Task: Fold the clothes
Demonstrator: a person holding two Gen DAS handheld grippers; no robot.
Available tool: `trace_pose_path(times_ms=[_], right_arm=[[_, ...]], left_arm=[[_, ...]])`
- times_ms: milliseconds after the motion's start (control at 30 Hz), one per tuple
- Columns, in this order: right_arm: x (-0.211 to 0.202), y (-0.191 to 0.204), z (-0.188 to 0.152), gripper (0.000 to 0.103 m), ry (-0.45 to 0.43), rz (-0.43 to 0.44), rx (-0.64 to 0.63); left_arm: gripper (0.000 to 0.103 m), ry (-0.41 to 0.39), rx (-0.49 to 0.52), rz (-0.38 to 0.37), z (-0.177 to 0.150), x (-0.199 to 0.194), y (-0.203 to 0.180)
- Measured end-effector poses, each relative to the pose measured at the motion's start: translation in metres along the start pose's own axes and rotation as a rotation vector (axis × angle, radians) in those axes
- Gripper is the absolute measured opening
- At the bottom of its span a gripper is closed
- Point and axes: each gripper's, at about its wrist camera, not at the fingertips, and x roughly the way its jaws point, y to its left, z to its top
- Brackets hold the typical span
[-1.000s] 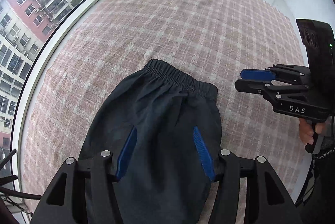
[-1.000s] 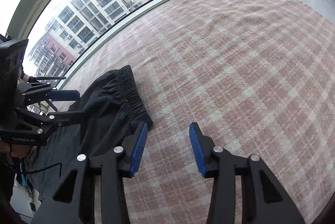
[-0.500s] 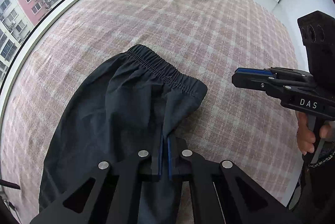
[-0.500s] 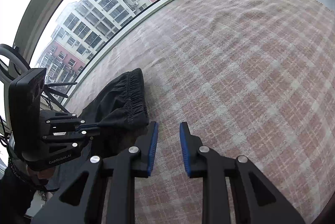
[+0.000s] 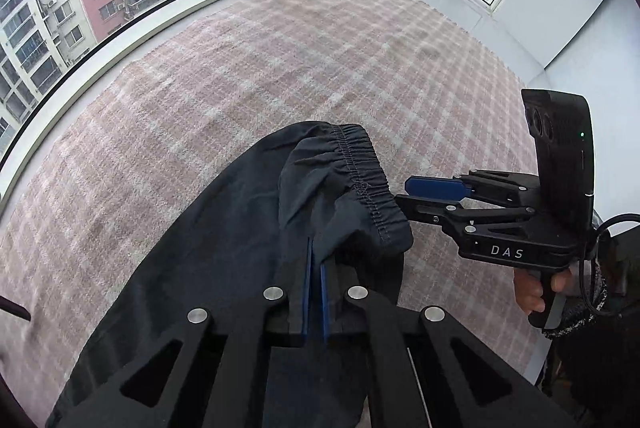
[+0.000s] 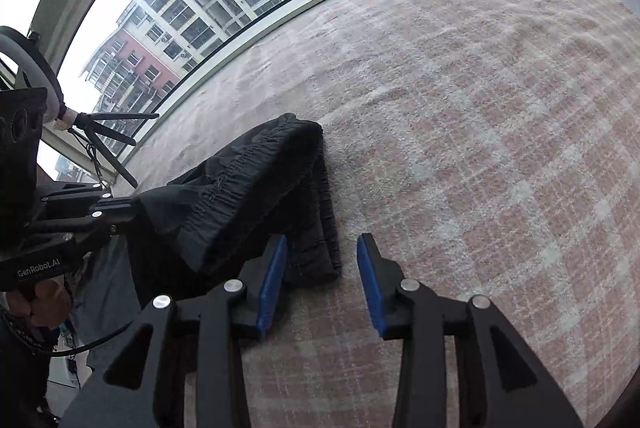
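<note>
Dark trousers were noted at 6 o'clock on the plaid blanket, waistband lifted. Left gripper fingers were pinched together on the fabric, as half a second before, but raised higher. Right gripper fingers, nearly together then, were spread apart at the waistband corner. Open blanket was seen from 12 to 3 o'clock, bounded by the window sill.
</note>
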Motion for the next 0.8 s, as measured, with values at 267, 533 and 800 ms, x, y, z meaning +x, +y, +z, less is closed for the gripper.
trace_pose_path(times_ms=[267, 533, 800], right_arm=[[0.016, 0.031, 0.001, 0.008, -0.016, -0.122, -0.183], [-0.019, -0.029, 0.008, 0.0, -0.023, -0.218, -0.054], [-0.017, -0.015, 0.004, 0.001, 0.001, -0.172, -0.076]], left_arm=[[0.003, 0.005, -0.019, -0.067, -0.007, -0.004, -0.006], [0.037, 0.011, 0.037, -0.141, -0.026, -0.042, -0.02], [0.037, -0.067, -0.386, 0.216, -0.164, -0.141, 0.134]])
